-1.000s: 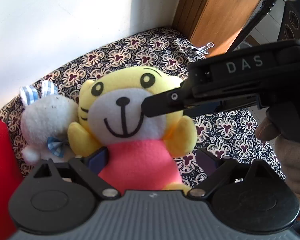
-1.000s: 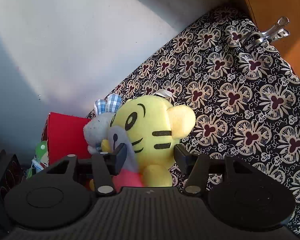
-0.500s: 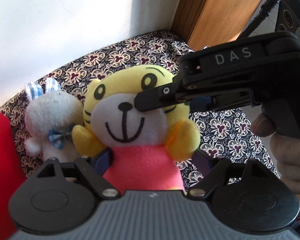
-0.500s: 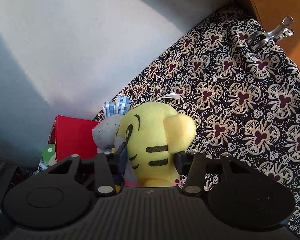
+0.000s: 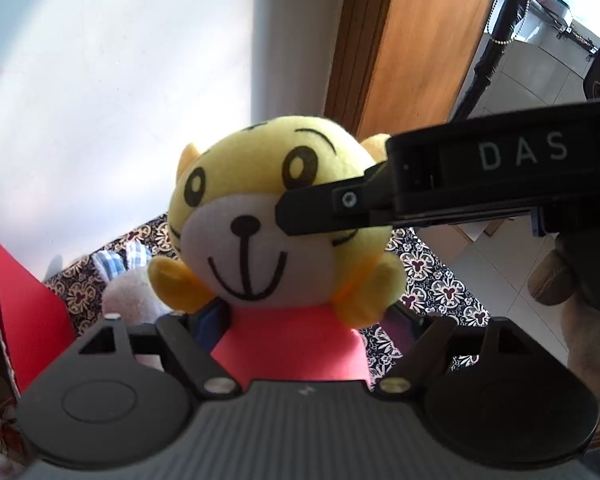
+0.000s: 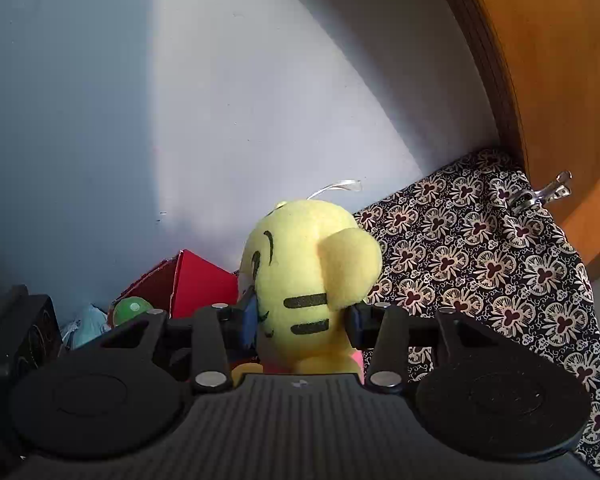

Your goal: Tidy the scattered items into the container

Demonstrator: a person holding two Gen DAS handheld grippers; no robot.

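1. The left gripper (image 5: pixel 300 320) holds the tiger toy (image 5: pixel 276 216) by its pink body. One blue pad sits at each side of the body, and the jaws stay rather wide because the body is thick.
2. The left jaws have just been closing a little more, with the pink body between them.
3. The right gripper (image 6: pixel 300 316) grips the same toy by its yellow head (image 6: pixel 304 276). The left blue pad presses on the cheek near the face, and the right pad is behind the round ear.
4. The right jaws have also just been closing, with the head between them. They now stand about half open around it.
5. In the left wrist view the right gripper comes in from the right, and one black finger (image 5: pixel 320 208) lies across the toy's cheek. A hand (image 5: pixel 572 292) holds its handle at the right edge.
6. The toy is upright and raised above the cloth (image 6: pixel 480 240); it faces the left camera.
7. A white bunny toy (image 5: pixel 128 288) lies on the cloth, below and behind the tiger toy, to its left.
8. The red box (image 5: pixel 28 312) stands at the left, near the wall (image 5: pixel 120 80). A green ball (image 6: pixel 132 308) shows just beside it in the right wrist view.
9. A metal clip (image 6: pixel 540 196) sits at the far edge of the cloth, next to the wooden door (image 6: pixel 560 80).
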